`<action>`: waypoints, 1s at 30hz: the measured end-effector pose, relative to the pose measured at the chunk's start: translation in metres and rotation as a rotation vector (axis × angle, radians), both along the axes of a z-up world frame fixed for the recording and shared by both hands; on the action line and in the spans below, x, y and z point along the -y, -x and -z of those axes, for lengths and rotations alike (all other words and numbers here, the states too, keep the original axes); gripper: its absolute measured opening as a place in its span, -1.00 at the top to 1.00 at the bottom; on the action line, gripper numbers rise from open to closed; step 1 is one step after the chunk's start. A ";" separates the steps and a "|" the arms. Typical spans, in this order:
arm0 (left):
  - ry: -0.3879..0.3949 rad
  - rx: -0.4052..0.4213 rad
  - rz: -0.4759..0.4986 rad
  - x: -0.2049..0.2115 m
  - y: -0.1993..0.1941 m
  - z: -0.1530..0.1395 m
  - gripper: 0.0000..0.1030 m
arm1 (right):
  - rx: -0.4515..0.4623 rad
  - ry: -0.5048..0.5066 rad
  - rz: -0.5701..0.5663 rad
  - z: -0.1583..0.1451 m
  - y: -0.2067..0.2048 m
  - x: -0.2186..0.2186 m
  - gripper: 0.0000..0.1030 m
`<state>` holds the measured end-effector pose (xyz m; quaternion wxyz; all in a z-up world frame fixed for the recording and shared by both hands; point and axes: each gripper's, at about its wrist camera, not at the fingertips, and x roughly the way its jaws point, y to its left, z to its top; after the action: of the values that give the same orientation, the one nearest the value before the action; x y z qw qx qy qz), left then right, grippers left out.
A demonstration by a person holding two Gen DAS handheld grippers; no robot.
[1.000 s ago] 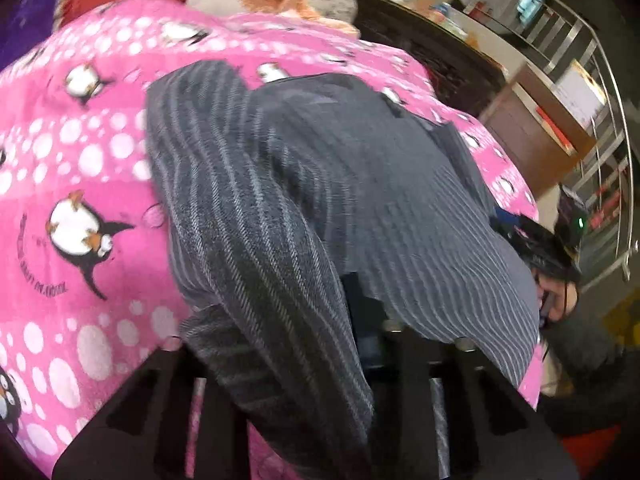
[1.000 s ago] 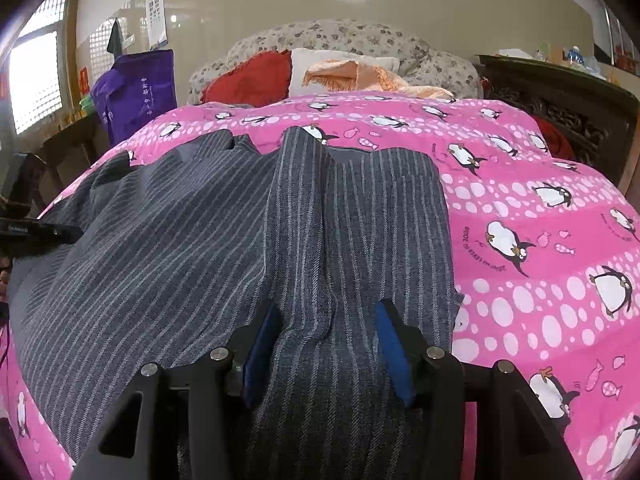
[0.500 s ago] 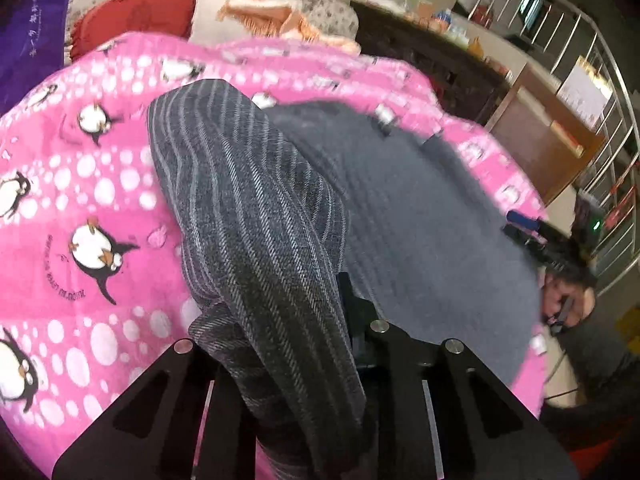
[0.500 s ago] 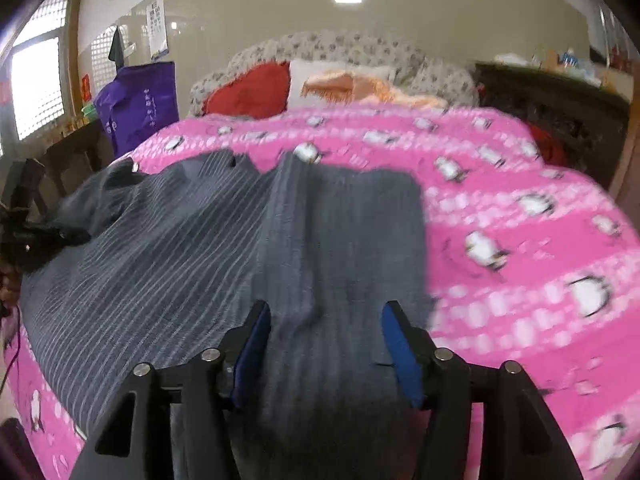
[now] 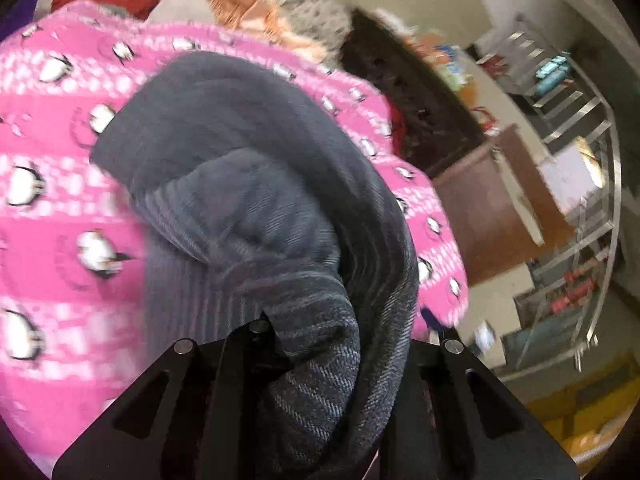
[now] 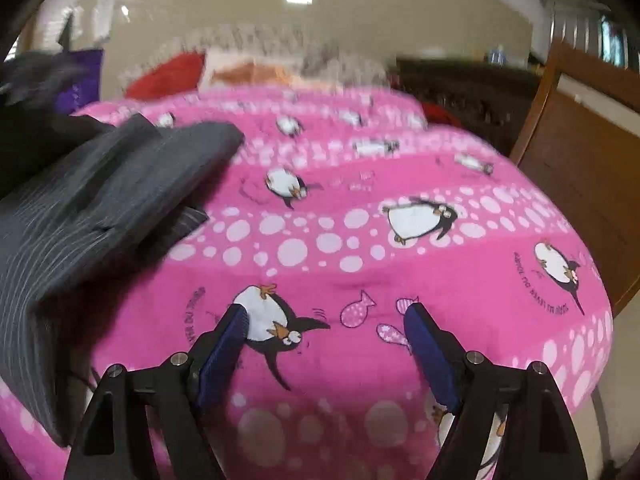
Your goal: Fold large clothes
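Your left gripper [image 5: 320,360] pinches a bunched fold of the grey striped garment [image 5: 248,184], which lies across the pink penguin blanket [image 5: 48,152]. Your right gripper [image 6: 326,332] hovers spread and empty over that blanket, garment at its left. Blanket lettering is unreadable.

The garment [image 5: 256,200] lies on the blanket [image 5: 48,208], bunched up into the left gripper [image 5: 320,344]. In the right view the garment [image 6: 100,200] sits at the left — raised off the blanket [image 6: 360,240] at its near edge. The right gripper [image 6: 326,320] hangs above bare blanket, apart from the garment. Pillows [image 6: 240,72] lie behind — a cabinet [image 6: 592,168] stands to the right.
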<state>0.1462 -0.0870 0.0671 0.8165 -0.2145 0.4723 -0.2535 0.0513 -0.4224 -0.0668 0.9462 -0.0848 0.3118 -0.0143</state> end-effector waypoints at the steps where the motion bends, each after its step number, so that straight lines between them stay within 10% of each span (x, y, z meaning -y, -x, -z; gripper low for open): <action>1: -0.017 -0.012 -0.017 0.009 -0.007 0.002 0.71 | 0.034 0.011 0.005 0.003 0.004 -0.001 -0.53; 15: -0.102 -0.074 -0.216 0.087 -0.048 0.072 0.65 | 0.099 -0.075 -0.011 0.009 0.009 0.010 -0.53; 26: 0.306 -0.037 -0.089 0.054 -0.026 0.008 0.09 | 0.043 0.024 0.016 -0.011 0.028 -0.007 -0.52; 30: 0.306 0.060 -0.075 0.006 -0.009 -0.023 -0.10 | 0.125 -0.017 0.013 -0.047 0.058 -0.016 -0.52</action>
<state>0.1551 -0.0928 0.0899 0.7968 -0.3461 0.3955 -0.2981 -0.0071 -0.4068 -0.0199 0.9645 -0.0738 0.2526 -0.0229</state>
